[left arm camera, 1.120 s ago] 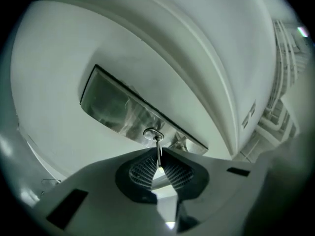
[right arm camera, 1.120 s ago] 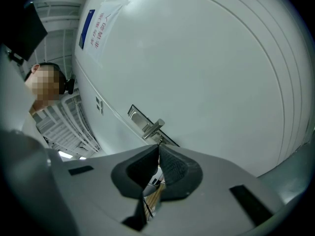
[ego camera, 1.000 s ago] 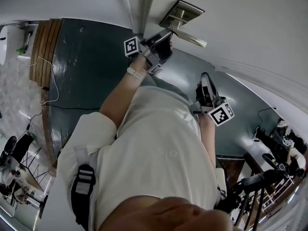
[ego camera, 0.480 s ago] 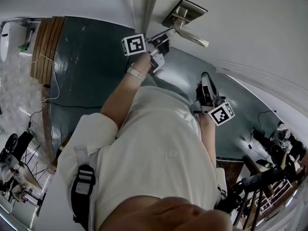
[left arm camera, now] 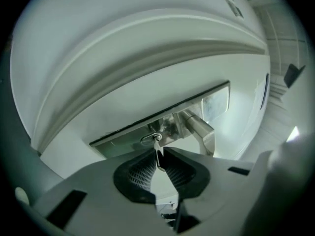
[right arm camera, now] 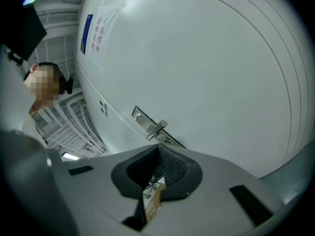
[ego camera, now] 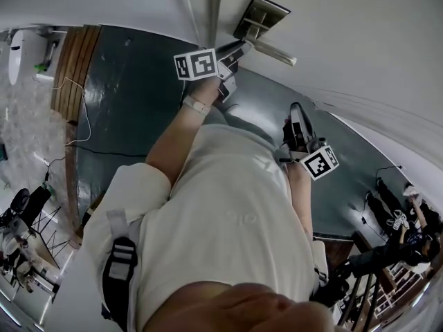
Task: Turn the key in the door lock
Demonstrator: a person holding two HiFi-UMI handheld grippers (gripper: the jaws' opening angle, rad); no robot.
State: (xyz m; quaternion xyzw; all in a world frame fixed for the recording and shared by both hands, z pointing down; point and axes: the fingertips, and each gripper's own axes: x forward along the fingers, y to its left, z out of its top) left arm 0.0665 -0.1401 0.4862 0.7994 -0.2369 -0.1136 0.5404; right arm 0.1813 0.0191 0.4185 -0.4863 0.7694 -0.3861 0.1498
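Turn seems done — left gripper point(left arm camera: 159, 150) jaws have just been opening round the key point(left arm camera: 157, 144); right gripper point(right arm camera: 158, 146) jaws meet, empty. Next, back straight off

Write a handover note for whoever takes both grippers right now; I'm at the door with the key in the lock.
Left gripper: at the lock. Its fingers have just been opening. The key stands between them and seems no longer pinched.
Right gripper: shut, empty, held back from the door, touching nothing.
Things: the key is in the lock, on the metal plate beside the handle.
Done: key inserted and reached. Whether the lock has fully turned cannot be told.
Left: probably close on the key again and finish the turn if the lock is not yet thrown.
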